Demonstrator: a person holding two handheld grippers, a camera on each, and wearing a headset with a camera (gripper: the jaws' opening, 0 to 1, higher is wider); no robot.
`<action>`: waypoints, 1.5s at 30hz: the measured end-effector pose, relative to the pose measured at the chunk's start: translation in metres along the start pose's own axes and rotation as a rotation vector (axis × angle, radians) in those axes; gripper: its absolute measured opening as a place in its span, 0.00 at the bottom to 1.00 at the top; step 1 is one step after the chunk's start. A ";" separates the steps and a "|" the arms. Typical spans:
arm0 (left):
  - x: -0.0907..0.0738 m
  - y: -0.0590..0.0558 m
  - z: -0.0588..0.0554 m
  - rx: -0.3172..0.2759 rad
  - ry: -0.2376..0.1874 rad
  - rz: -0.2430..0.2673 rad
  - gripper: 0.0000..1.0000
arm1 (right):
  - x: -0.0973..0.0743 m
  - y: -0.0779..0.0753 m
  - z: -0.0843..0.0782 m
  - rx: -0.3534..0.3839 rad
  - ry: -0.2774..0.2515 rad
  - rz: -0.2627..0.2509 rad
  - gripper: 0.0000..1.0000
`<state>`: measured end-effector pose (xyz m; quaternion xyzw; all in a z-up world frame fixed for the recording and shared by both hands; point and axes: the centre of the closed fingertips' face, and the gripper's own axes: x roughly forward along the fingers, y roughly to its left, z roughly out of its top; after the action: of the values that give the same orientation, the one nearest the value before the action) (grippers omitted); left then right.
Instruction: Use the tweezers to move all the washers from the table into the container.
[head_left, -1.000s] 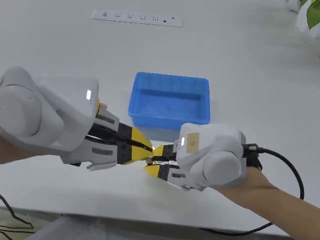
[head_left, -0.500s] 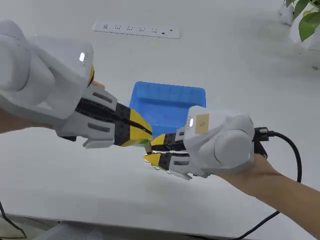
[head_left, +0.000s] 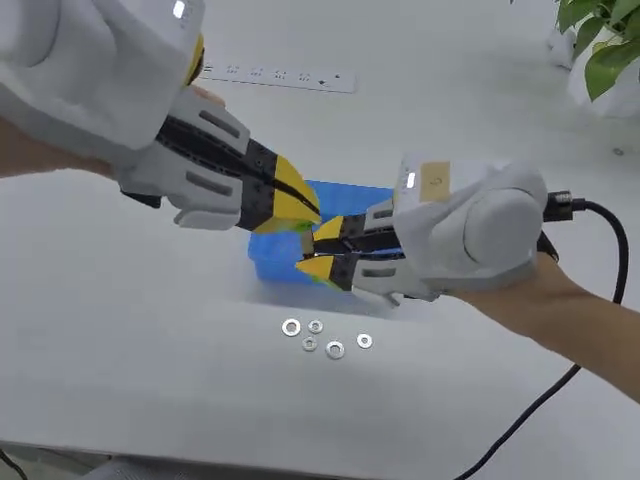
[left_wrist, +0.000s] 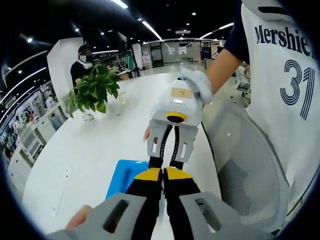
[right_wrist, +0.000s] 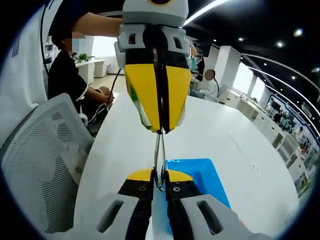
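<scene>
Several small metal washers lie in a loose cluster on the white table, just in front of the blue container. Above them my two grippers meet tip to tip. The left gripper comes in from the upper left, the right gripper from the right. In the right gripper view, thin metal tweezers span between the facing left gripper and my own right gripper, each shut on one end. The left gripper has its yellow jaws closed.
A white power strip lies at the table's far side and a potted plant stands at the far right. A black cable trails from the right gripper. A mesh chair and people stand beyond the table.
Both grippers, still tip to tip, have risen off the table toward the container. The washers, earlier hidden under them, now show. The head camera has also shifted.
</scene>
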<state>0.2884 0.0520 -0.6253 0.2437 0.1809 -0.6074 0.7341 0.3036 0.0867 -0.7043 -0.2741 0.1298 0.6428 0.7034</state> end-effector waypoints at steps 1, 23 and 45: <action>0.000 0.001 0.000 0.000 -0.001 0.000 0.05 | -0.001 -0.003 -0.001 -0.007 0.003 -0.005 0.09; 0.019 0.054 -0.015 0.025 0.003 -0.008 0.05 | 0.009 -0.049 -0.021 -0.015 0.021 -0.017 0.09; 0.054 0.081 -0.067 -0.079 0.034 -0.038 0.05 | 0.046 -0.061 -0.068 0.049 0.055 0.041 0.09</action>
<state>0.3809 0.0590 -0.6990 0.2213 0.2218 -0.6092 0.7285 0.3814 0.0862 -0.7712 -0.2716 0.1703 0.6461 0.6927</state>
